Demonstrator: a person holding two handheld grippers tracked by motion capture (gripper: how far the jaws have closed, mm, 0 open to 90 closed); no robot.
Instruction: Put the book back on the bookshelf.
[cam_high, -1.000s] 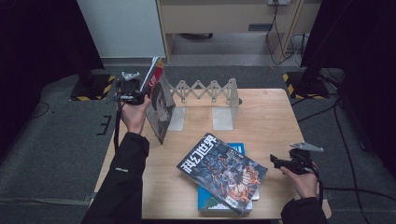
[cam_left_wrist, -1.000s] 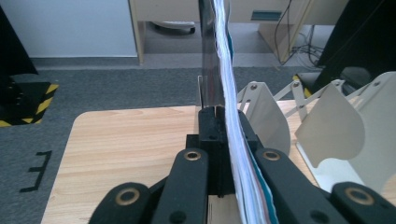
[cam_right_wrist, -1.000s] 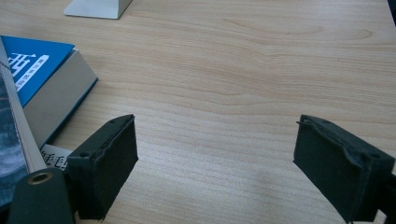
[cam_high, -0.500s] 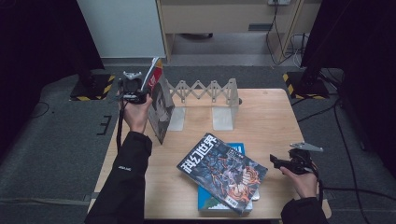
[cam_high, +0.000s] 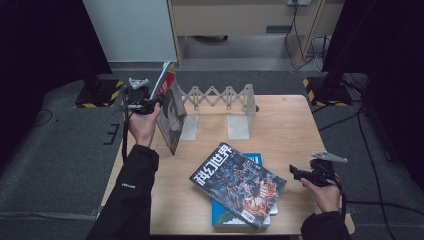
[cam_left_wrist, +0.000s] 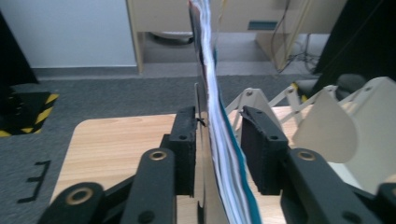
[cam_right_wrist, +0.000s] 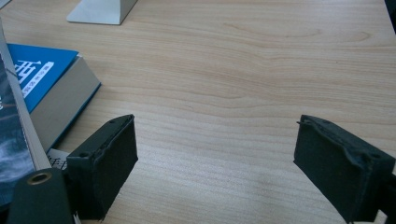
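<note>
Several thin magazines (cam_high: 172, 112) stand upright at the table's left rear, leaning against the left plate of a folding book rack (cam_high: 220, 97). My left gripper (cam_high: 150, 105) reaches to their top edge from the left. In the left gripper view the magazines (cam_left_wrist: 212, 84) run between the jaws of the left gripper (cam_left_wrist: 219, 126). The jaws have just been opening, a gap shows beside the right pad (cam_left_wrist: 257, 154), and they no longer press. My right gripper (cam_high: 295, 173) rests open near the table's front right. The right gripper (cam_right_wrist: 215, 154) has only bare wood between its pads.
A dark science-fiction magazine (cam_high: 237, 184) lies askew on a blue book (cam_high: 252, 161) at the front centre of the wooden table (cam_high: 290, 130). The right gripper view shows that blue book (cam_right_wrist: 37, 74) at its left. Grey bookend plates (cam_high: 239, 120) stand behind.
</note>
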